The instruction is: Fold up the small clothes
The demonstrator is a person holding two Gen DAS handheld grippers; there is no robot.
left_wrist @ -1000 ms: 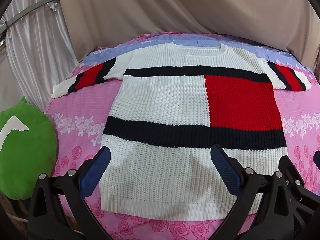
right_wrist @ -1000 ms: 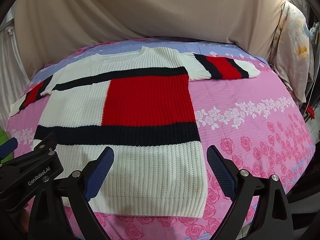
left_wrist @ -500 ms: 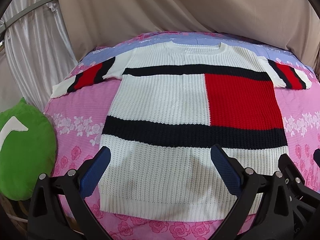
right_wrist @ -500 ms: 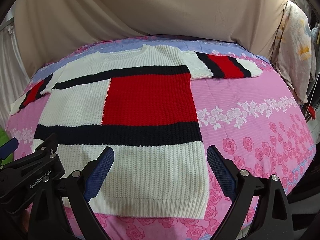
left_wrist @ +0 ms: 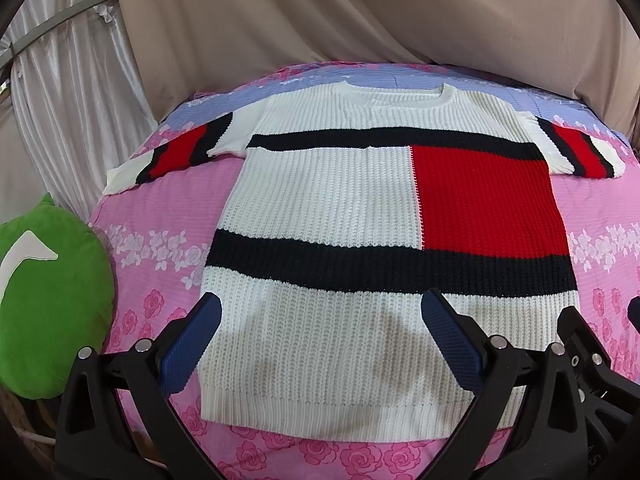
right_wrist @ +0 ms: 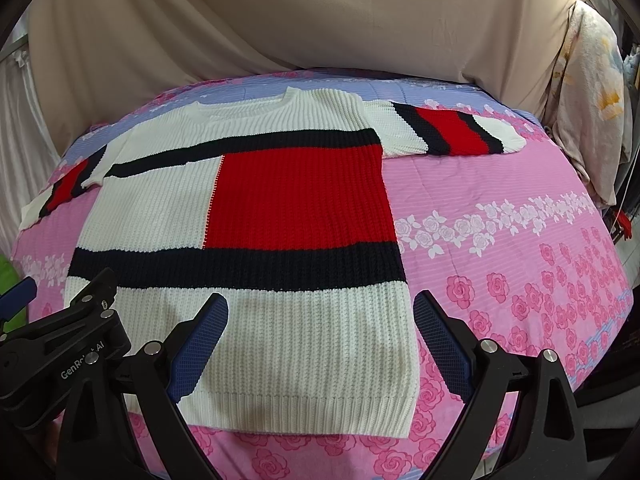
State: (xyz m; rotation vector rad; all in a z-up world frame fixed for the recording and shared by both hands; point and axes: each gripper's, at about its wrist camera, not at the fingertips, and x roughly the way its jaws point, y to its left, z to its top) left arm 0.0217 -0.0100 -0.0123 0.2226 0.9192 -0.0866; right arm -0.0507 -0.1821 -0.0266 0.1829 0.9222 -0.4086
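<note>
Two claws, both mine, hung over the near edge of the bed [left_wrist: 132,216], one in each hand. The left claw [left_wrist: 320,332] was spread wide and held nothing; its blue pads [left_wrist: 188,346] framed the sweater's lower left half. The right claw [right_wrist: 320,332] was spread just as wide, also holding nothing, with the sweater's lower right corner between its fingers.

The sweater [left_wrist: 328,200] lay flat, spread out in the middle of the bed. Its hem ran along the near edge and its neck pointed to the far edge. It was a chunky white knit with navy bands and a red block on its right side. The left sleeve [left_wrist: 172,156] reached toward the bed's far left corner. The right sleeve [right_wrist: 448,130] reached toward the far right corner. Both sleeves lay straight out, unfolded.

I judged that folding had not begun; this was the moment before the first grasp. The next move would likely call for each claw to drop to a hem corner or a sleeve, pinch both knit layers, and carry them across. Thick, stretchy knit could slip or bunch under a shallow pinch.

Little stood in the way. A green cushion [left_wrist: 48,300] sat off the bed's left edge, apart from the sweater. Beige drapes [right_wrist: 320,20] hung behind the far edge, and cloth [right_wrist: 588,92] hung past the right edge.
</note>
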